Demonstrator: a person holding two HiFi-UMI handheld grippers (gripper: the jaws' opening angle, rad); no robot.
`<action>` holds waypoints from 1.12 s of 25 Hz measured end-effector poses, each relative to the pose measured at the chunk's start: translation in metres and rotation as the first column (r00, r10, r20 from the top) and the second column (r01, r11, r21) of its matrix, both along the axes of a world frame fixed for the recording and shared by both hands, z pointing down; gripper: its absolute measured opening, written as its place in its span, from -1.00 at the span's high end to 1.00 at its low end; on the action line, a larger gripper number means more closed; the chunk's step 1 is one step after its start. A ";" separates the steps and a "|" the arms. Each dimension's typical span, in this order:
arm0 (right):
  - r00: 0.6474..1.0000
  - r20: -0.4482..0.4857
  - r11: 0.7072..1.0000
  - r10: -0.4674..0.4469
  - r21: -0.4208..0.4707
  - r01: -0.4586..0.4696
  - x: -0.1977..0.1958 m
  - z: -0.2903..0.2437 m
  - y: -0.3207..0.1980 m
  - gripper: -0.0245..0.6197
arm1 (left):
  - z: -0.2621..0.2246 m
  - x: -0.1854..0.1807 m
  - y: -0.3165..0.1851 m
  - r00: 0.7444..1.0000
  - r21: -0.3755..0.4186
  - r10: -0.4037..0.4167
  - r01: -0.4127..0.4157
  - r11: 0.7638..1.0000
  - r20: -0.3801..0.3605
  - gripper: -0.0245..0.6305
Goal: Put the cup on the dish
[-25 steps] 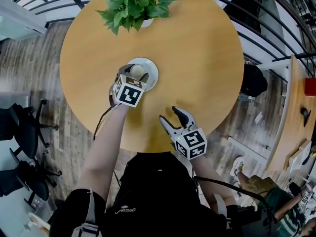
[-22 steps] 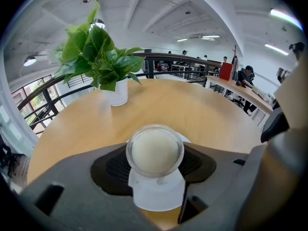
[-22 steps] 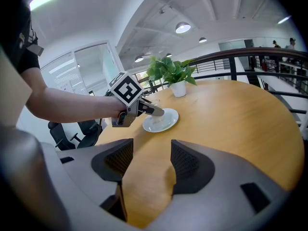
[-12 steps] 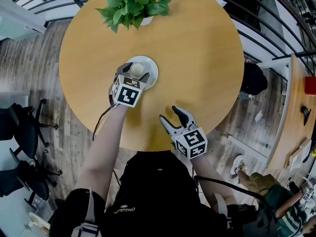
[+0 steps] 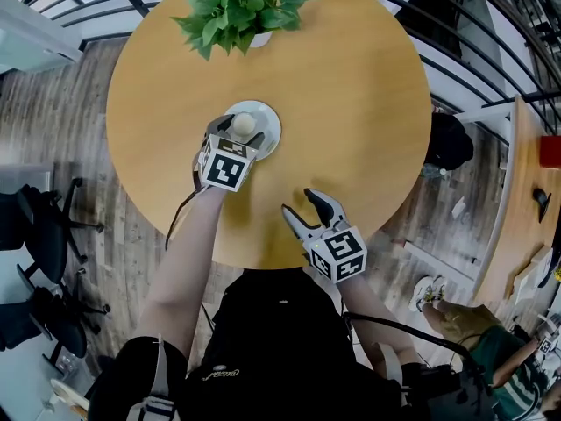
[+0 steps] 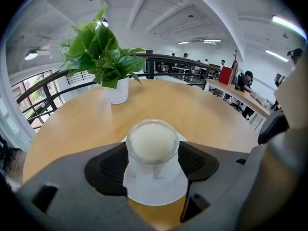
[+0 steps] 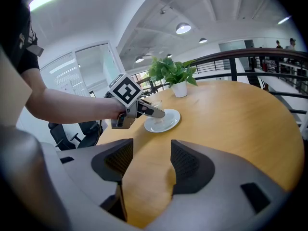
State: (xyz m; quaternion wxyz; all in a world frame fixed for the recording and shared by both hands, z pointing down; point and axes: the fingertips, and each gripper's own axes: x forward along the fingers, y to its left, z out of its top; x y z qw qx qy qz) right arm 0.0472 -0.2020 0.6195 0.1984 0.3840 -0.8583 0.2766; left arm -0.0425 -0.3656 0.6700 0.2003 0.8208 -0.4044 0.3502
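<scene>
A clear cup point(image 5: 243, 124) point(image 6: 152, 143) of milky liquid stands upright on the white dish point(image 5: 268, 131) point(image 6: 154, 190) on the round wooden table point(image 5: 351, 103). My left gripper point(image 5: 242, 131) point(image 6: 153, 161) straddles the cup, one pad on each side. Its jaws have just been opening and now stand wide, with the cup between them but not squeezed. In the right gripper view the left gripper point(image 7: 150, 111) reaches over the dish point(image 7: 166, 122). My right gripper point(image 5: 298, 202) point(image 7: 151, 160) hovers open and empty over the near table edge, well short of the dish.
A potted green plant point(image 5: 238, 11) point(image 6: 103, 47) point(image 7: 173, 71) stands at the table's far side, behind the dish. Black railings run past the table. Office chairs point(image 5: 44, 235) stand on the floor to the left.
The left gripper's jaws have spread slightly around the cup. Both hands stay where they were, and the cup stays on the dish.
</scene>
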 end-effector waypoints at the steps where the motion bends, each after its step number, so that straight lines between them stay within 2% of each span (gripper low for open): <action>1: 1.000 0.000 1.000 -0.001 0.001 0.001 0.000 0.000 0.001 0.17 | 0.000 0.000 0.002 1.000 -0.003 0.001 -0.001 1.000 0.001 -0.03; 11: 1.000 0.006 1.000 -0.003 0.020 0.003 -0.002 -0.010 0.008 0.17 | 0.000 -0.010 0.026 0.999 -0.054 -0.032 0.032 0.998 0.010 -0.02; 18: 1.000 0.017 0.998 -0.015 0.059 0.014 -0.008 -0.029 0.007 0.17 | -0.024 -0.016 0.052 0.998 -0.035 -0.061 0.060 0.998 -0.016 0.59; 23: 0.999 0.015 0.993 -0.042 0.115 0.040 -0.017 -0.052 0.003 0.17 | -0.060 -0.014 0.070 0.995 0.018 -0.073 0.075 0.997 -0.064 0.79; 28: 0.997 0.013 0.979 -0.070 0.193 0.066 -0.027 -0.083 -0.006 0.17 | -0.100 -0.013 0.084 0.993 0.089 -0.063 0.073 0.993 -0.103 0.90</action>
